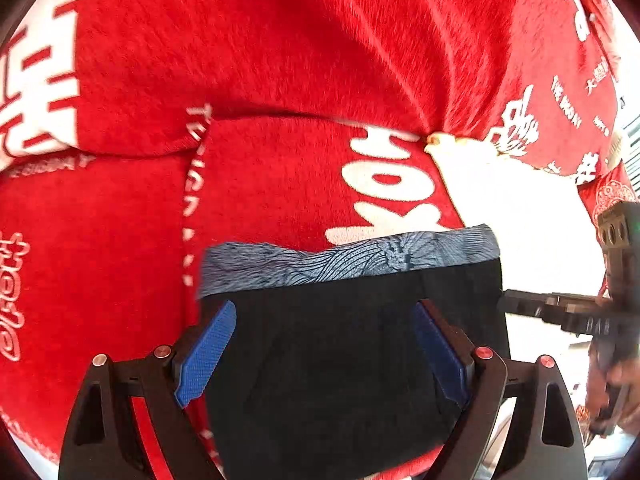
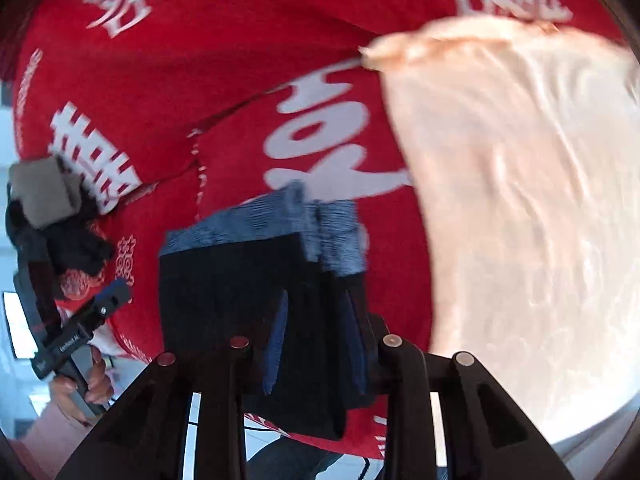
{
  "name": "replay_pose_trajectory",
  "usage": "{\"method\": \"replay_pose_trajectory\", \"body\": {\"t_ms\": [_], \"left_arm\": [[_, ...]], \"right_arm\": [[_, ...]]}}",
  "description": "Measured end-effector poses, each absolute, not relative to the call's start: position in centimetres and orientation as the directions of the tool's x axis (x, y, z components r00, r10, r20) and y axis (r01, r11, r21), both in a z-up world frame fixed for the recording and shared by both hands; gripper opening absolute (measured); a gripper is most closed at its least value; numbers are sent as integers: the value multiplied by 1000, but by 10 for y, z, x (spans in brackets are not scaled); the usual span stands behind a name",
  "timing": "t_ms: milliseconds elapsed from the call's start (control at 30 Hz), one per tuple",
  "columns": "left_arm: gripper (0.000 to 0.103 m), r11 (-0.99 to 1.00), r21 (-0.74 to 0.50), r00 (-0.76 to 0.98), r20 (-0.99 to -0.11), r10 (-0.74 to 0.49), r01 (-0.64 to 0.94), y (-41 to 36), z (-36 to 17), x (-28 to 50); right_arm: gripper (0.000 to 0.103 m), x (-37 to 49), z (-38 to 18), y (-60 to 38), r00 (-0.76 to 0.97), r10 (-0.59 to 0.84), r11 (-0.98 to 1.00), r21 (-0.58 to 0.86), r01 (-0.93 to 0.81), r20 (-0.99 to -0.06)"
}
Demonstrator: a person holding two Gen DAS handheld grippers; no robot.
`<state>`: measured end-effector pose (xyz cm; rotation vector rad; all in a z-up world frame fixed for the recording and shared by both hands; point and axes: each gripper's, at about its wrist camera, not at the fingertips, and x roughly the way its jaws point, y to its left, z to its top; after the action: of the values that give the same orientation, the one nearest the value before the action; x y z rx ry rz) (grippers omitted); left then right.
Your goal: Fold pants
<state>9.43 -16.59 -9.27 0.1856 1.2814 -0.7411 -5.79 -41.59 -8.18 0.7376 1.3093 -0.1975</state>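
Left wrist view: the dark folded pants with blue-grey patterned waistband (image 1: 340, 340) lie on the red fleece blanket (image 1: 280, 60), under the wide-open left hand-held gripper (image 1: 324, 344). Soft, light, floppy; the right hand-held gripper (image 2: 316, 340) pinches one edge, a sound hold.

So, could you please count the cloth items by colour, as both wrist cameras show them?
Red: 1, the blanket with white lettering
Black with a blue-grey waistband: 1, the pants
Pale cream: 1, the cloth beside the pants
Total: 3
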Motion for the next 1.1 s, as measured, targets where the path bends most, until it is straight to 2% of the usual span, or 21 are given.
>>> {"method": "replay_pose_trajectory", "body": {"t_ms": [133,200,367,500,667,833,1000,1100], "left_arm": [[91,792,-200,80,-951,-298,577,-170,-140,97],[91,782,-168,101,-954,-283,600,-173,-138,93],[91,801,-78,117,-976,-181,594,-167,-130,83],[91,823,-34,110,-987,-116,567,-146,-121,66],[91,833,14,101,-994,-50,553,-129,-113,38],[91,824,33,90,-996,-22,566,-121,-98,18],[91,814,53,91,-996,0,579,-115,-78,8],[91,815,44,85,-996,-6,578,-111,-67,6]], "right_arm": [[32,-41,-105,-393,229,253,816,335,472,-940],[29,-36,-125,-390,191,209,838,277,471,-959],[28,-34,-124,-396,212,225,839,300,455,-951],[32,-45,-111,-386,153,168,866,219,449,-974],[36,-85,-105,-362,103,198,865,223,450,-975],[47,-114,-107,-351,55,165,858,170,485,-985],[54,-125,-95,-352,-3,163,841,137,523,-987],[69,-130,-81,-346,-21,158,847,124,517,-987]]}}
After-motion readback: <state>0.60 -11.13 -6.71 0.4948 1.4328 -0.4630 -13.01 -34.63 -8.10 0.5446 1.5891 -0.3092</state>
